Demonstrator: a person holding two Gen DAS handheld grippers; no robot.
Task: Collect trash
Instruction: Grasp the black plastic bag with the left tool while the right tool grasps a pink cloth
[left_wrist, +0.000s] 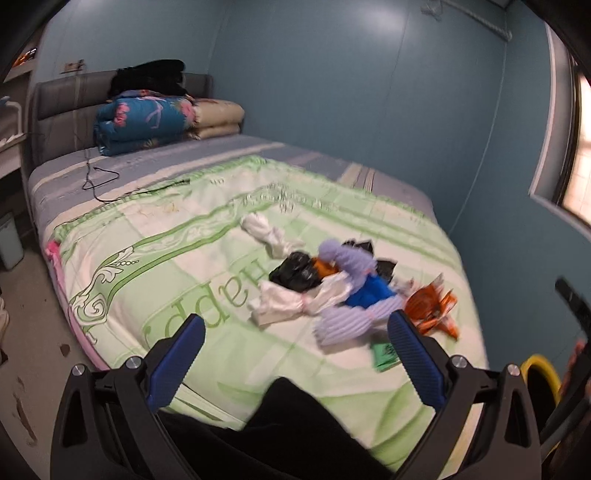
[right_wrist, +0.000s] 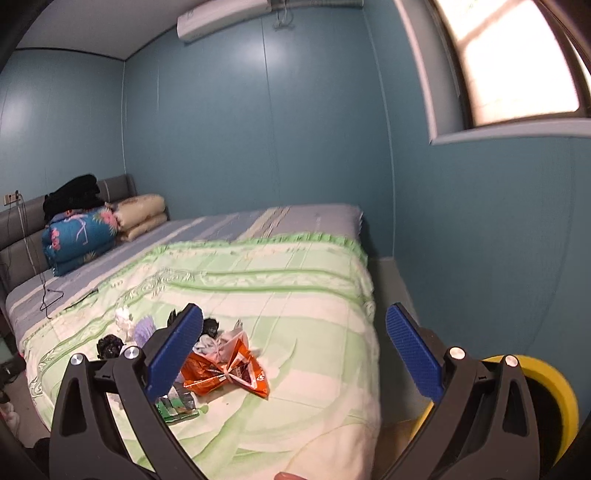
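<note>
Trash lies in a heap on the green bed cover (left_wrist: 207, 258): an orange snack bag (left_wrist: 430, 306), a black plastic bag (left_wrist: 295, 273), white crumpled bags (left_wrist: 280, 302), lilac ribbed wrapping (left_wrist: 351, 258), a blue piece (left_wrist: 371, 293) and a small green packet (left_wrist: 384, 354). My left gripper (left_wrist: 297, 328) is open and empty, held above the bed's near edge in front of the heap. My right gripper (right_wrist: 295, 328) is open and empty over the bed; the orange bag (right_wrist: 229, 373) and green packet (right_wrist: 177, 404) lie by its left finger. A yellow-rimmed bin (right_wrist: 546, 391) stands at right.
Folded quilts (left_wrist: 147, 118) and black clothing (left_wrist: 151, 75) are stacked at the grey headboard. A black cable (left_wrist: 99, 181) lies on the striped sheet. Blue walls close the far side, a window (right_wrist: 517, 62) at right. A pale bin (left_wrist: 9, 240) stands on the floor at left.
</note>
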